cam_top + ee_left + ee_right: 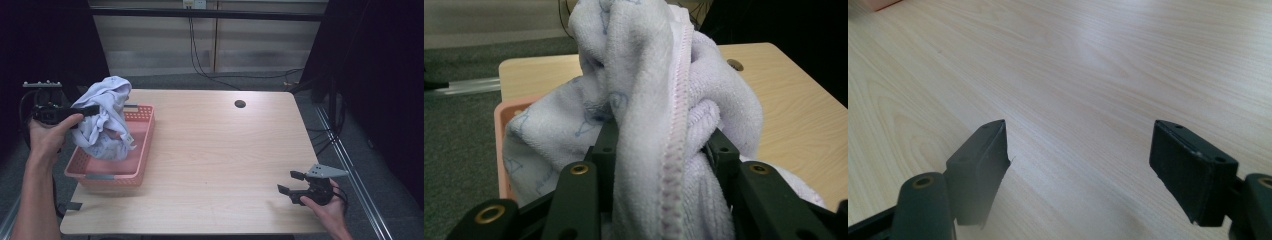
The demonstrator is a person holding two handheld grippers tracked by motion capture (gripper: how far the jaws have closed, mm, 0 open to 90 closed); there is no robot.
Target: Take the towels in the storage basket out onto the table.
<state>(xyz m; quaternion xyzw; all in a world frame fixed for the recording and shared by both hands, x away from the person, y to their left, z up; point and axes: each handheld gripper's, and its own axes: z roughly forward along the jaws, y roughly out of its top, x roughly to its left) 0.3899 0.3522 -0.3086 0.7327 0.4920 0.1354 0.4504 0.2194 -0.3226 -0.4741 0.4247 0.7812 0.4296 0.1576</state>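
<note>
A bundle of pale lilac towels (104, 117) hangs over the pink plastic basket (142, 150) at the table's left side. My left gripper (92, 110) is shut on the upper part of the bundle, with its lower end still down in the basket. In the left gripper view the thick terry cloth (659, 125) bulges up between the two black jaws and hides their tips. My right gripper (290, 182) rests low over the table's near right corner, open, with bare wood between its fingers (980, 165).
The light wooden table (220, 150) has a round cable hole (240, 104) near its far edge. Dark curtains stand at both sides. Black cables trail over the grey floor behind the table.
</note>
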